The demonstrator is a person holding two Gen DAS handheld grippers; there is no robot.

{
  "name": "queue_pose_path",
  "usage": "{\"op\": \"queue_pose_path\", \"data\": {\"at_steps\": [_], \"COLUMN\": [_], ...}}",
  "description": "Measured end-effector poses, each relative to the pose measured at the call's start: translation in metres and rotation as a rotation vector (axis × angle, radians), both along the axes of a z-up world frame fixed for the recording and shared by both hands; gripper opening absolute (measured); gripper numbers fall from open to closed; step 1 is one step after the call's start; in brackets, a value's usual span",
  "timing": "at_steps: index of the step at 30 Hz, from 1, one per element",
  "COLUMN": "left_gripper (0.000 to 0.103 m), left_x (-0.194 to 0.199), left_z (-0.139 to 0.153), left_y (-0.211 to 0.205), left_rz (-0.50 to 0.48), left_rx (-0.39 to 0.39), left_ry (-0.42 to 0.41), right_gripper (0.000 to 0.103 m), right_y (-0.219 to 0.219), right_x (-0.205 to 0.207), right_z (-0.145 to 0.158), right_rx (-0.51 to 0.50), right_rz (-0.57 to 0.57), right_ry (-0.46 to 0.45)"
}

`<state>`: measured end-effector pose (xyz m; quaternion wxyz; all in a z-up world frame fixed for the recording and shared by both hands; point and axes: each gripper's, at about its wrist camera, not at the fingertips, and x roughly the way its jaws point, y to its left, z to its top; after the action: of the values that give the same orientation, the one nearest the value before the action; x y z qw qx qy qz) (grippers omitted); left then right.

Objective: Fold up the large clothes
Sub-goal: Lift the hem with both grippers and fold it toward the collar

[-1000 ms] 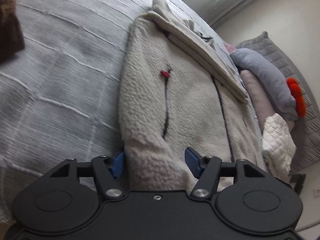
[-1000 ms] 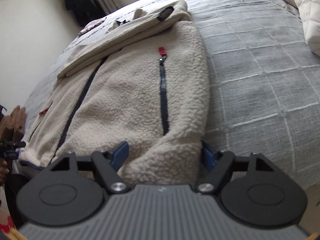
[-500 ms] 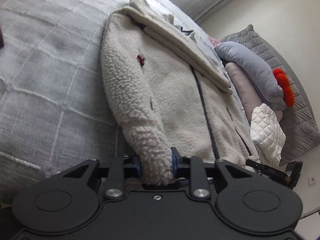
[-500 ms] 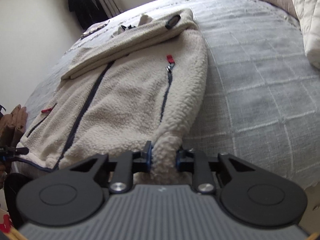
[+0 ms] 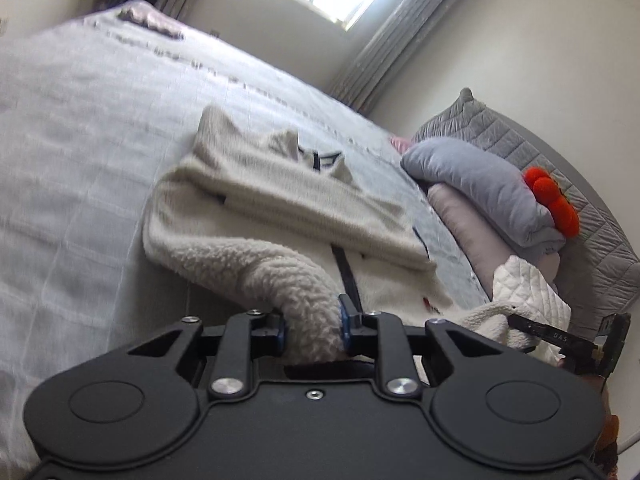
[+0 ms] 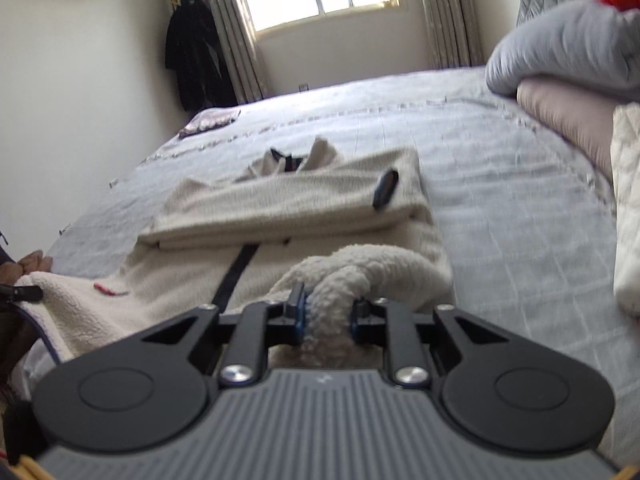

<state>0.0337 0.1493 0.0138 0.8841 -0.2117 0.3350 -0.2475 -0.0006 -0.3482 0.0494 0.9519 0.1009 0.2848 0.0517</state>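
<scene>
A cream fleece jacket (image 5: 256,196) with dark zippers lies on the grey bed, sleeves folded across its upper part; it also shows in the right wrist view (image 6: 288,204). My left gripper (image 5: 312,330) is shut on the jacket's bottom hem at one corner and holds it lifted off the bed. My right gripper (image 6: 326,316) is shut on the hem at the other corner, also lifted. The hem curls up from the bed toward both grippers. The right gripper's tip (image 5: 556,336) shows at the left wrist view's right edge.
The grey quilted bedspread (image 6: 500,184) surrounds the jacket. Pillows are stacked at the head: grey pillow (image 5: 480,184), pink pillow (image 6: 568,120), white quilted item (image 5: 536,292), an orange plush (image 5: 552,200). A dark coat (image 6: 192,52) hangs by the window. A small folded cloth (image 6: 208,122) lies at the far corner.
Both grippers closed on the jacket's bottom hem, then lifted it up off the bed and toward the collar. The views have tilted up to show the window and walls.
</scene>
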Motion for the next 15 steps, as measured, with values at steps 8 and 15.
{"op": "queue_pose_path", "data": {"at_steps": [8,15], "left_gripper": [0.024,0.024], "left_x": [0.075,0.169], "left_z": [0.036,0.04], "left_y": [-0.016,-0.037], "left_rz": [0.062,0.093], "left_rx": [0.067,0.129], "left_ry": [-0.113,-0.138], "right_gripper": [0.019,0.018], "right_y": [-0.015,-0.026], "right_x": [0.083,0.173], "right_z": [0.023,0.016], "right_rx": [-0.005,-0.003], "right_rz": [-0.072,-0.101], "right_ry": [-0.044,-0.028]}}
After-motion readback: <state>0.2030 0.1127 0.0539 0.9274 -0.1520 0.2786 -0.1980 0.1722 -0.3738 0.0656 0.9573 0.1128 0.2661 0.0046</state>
